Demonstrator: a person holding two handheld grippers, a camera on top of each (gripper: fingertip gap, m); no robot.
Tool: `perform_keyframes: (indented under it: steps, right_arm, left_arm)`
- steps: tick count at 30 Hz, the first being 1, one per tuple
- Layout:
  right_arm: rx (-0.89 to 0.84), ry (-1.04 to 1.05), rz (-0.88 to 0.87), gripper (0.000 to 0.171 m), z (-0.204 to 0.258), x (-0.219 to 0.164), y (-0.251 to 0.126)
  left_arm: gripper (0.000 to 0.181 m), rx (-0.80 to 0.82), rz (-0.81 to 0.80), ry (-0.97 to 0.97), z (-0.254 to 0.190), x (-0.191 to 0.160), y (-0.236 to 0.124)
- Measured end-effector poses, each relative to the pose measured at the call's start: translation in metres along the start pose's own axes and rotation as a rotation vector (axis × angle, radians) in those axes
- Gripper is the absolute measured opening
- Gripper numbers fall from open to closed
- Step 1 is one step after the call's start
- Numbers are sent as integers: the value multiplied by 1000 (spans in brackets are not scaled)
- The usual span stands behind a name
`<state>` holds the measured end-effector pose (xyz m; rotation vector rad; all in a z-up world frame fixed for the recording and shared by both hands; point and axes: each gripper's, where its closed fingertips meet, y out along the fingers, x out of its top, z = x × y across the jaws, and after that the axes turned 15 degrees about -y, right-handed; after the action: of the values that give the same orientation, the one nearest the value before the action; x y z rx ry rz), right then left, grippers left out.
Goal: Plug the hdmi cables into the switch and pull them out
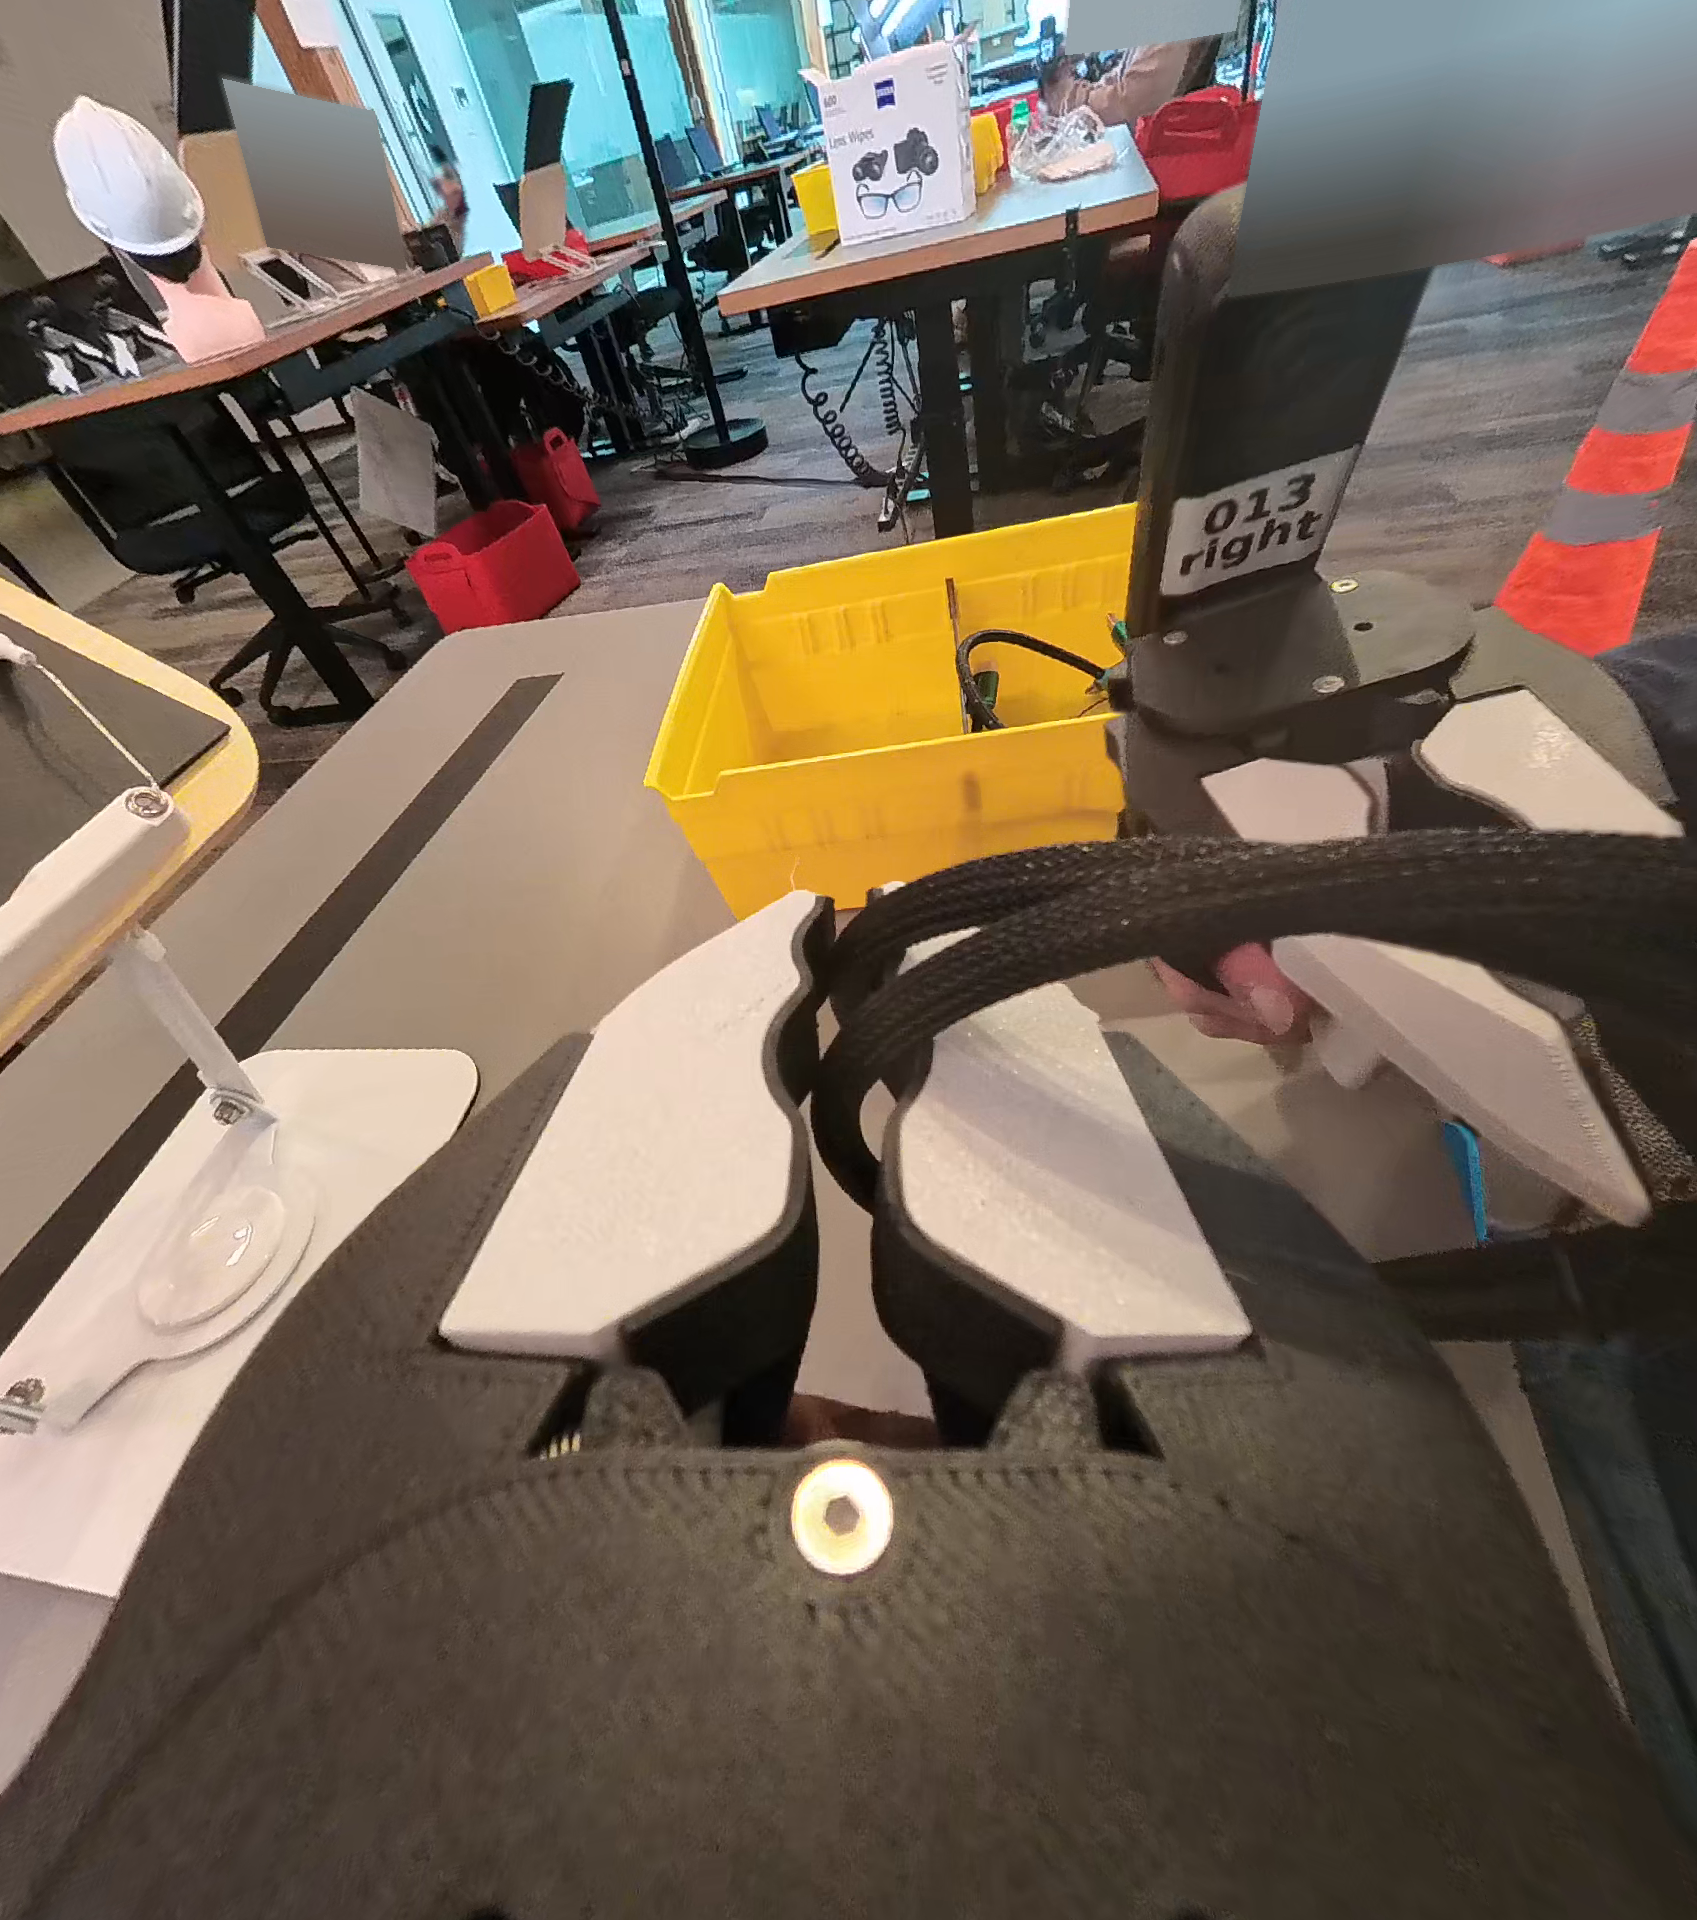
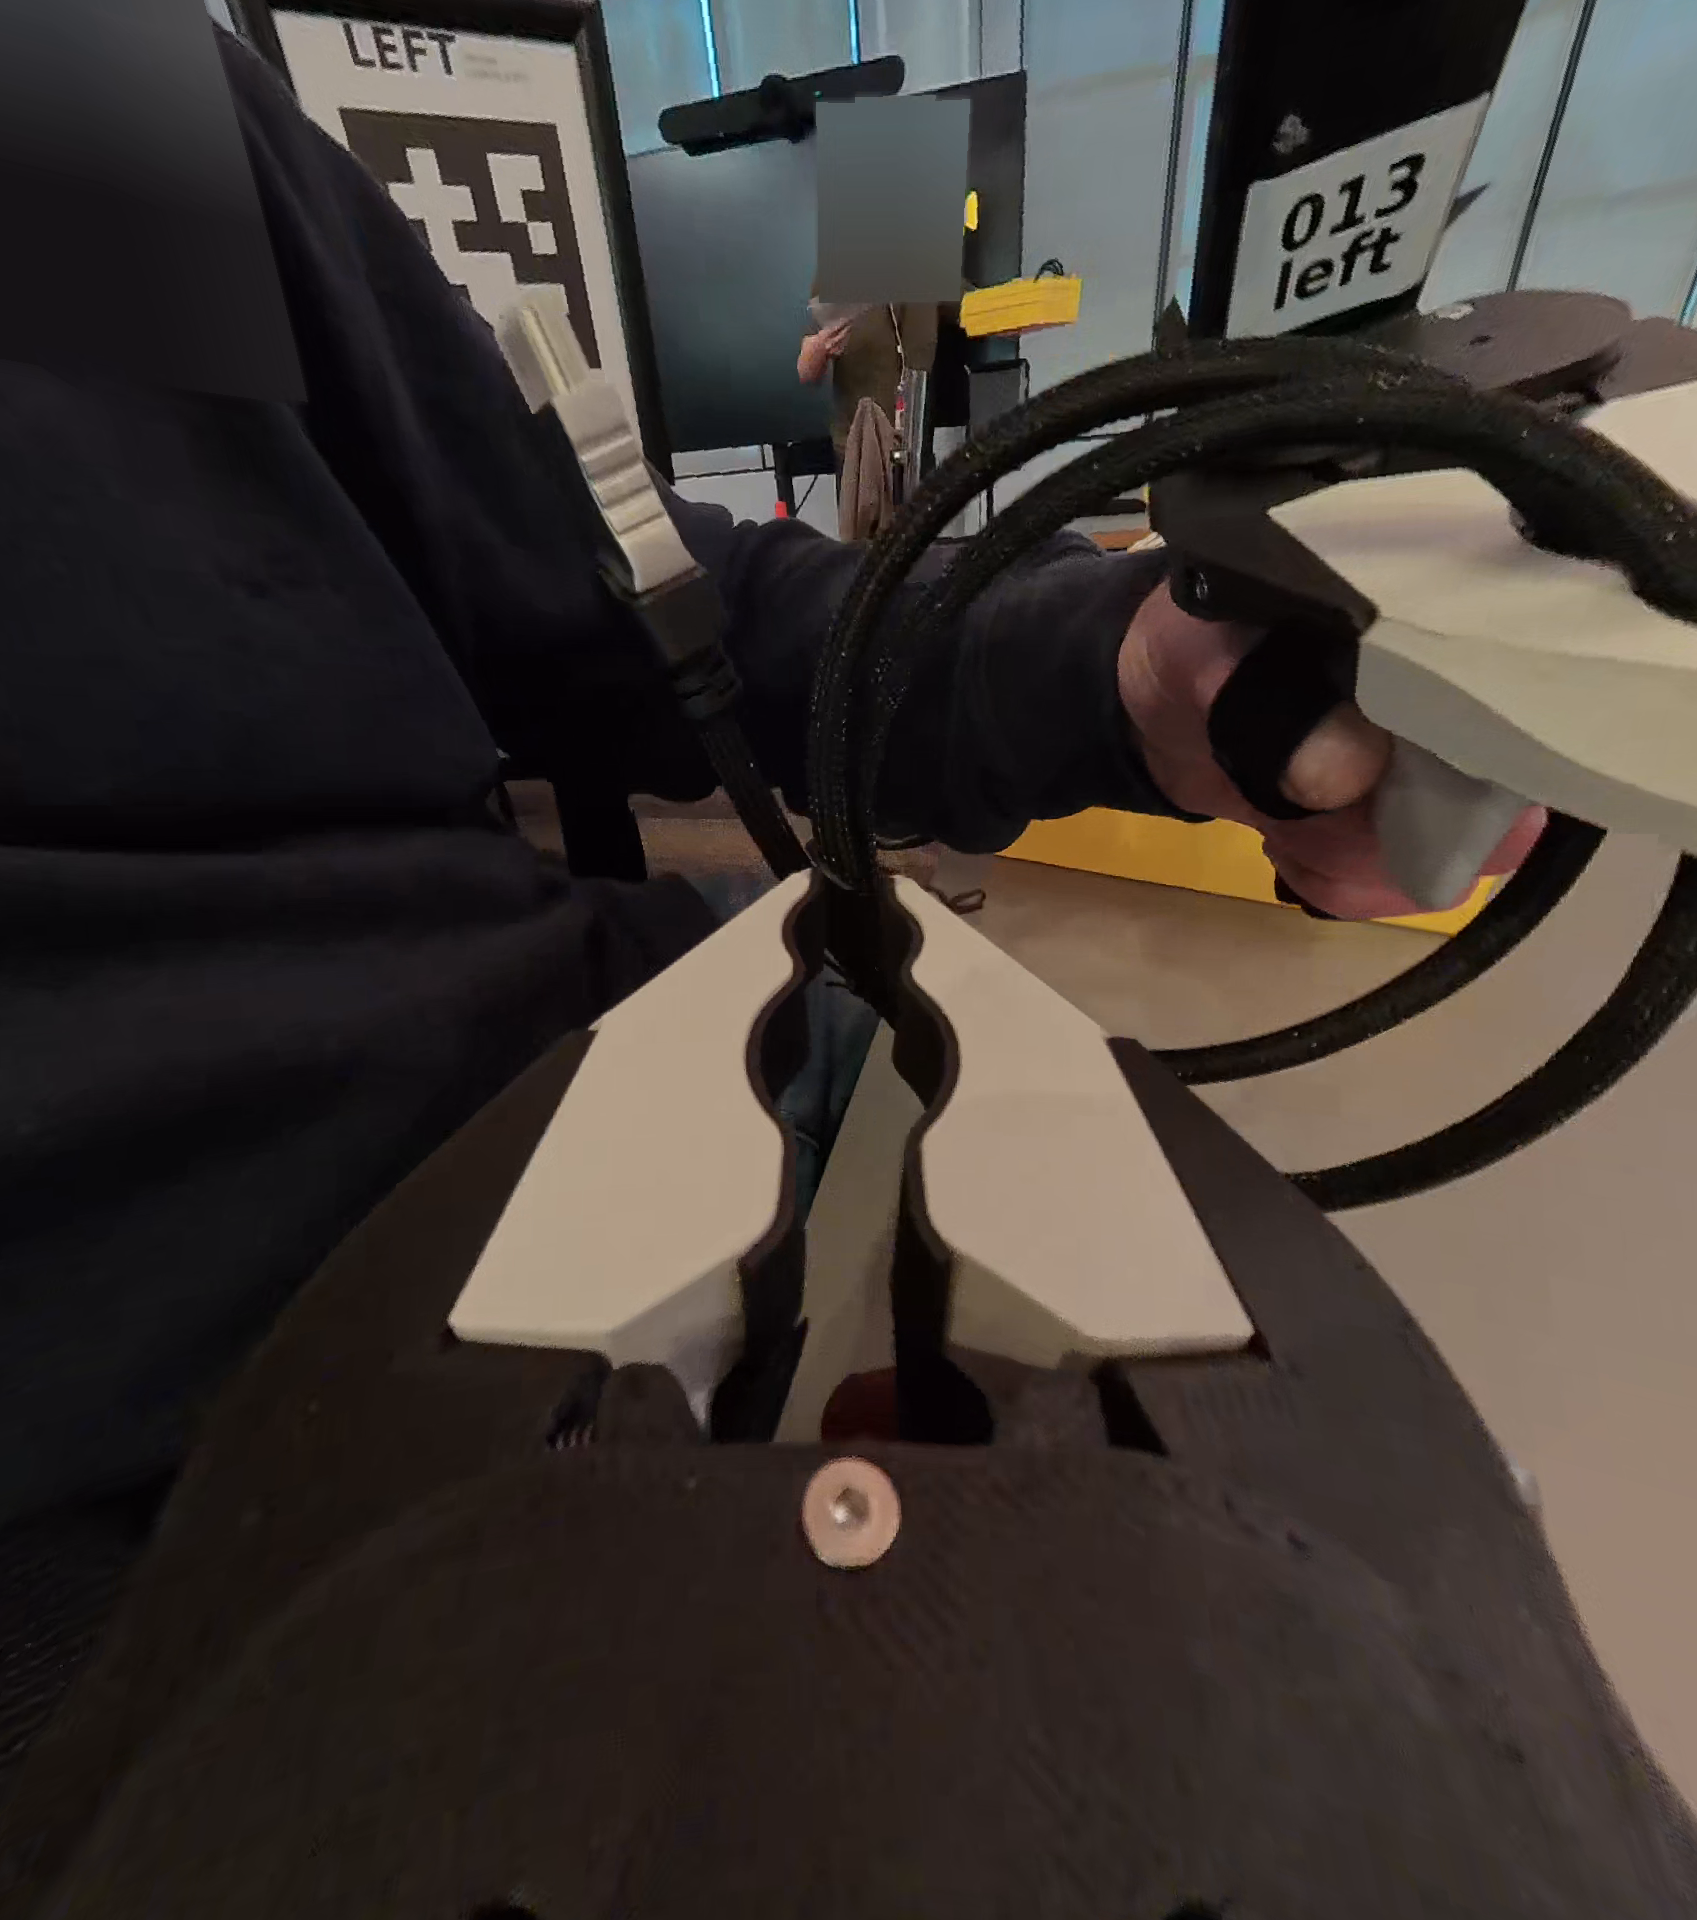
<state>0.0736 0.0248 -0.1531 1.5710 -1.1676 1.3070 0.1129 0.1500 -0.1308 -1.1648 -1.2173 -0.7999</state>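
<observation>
Both grippers pinch the coiled braided HDMI cable: left gripper, right gripper. Only the right wrist view shows its plug; only the left shows the yellow bin at the table's far edge.

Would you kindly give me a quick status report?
Left tongs shut on braided cable. Right tongs shut on same cable, plug free. Switch unseen.

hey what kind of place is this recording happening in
Most likely an open-plan office or lab workspace: rows of desks with office chairs on carpet, glass partition walls behind, plus a yellow parts bin and an orange traffic cone beside the work table.
</observation>
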Motion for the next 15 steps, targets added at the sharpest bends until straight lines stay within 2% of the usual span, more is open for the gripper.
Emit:
perform_keyframes:
  steps: [9, 15]
  right_arm:
    - [16, 29, -87, 0, -5, 24, -5]
    - [-83, 35, -107, 0, -23, 49, -4]
  left_arm:
    - [4, 8, 9, 6, 0, -5, 1]
    - [4, 21, 31, 19, -1, -11, 7]
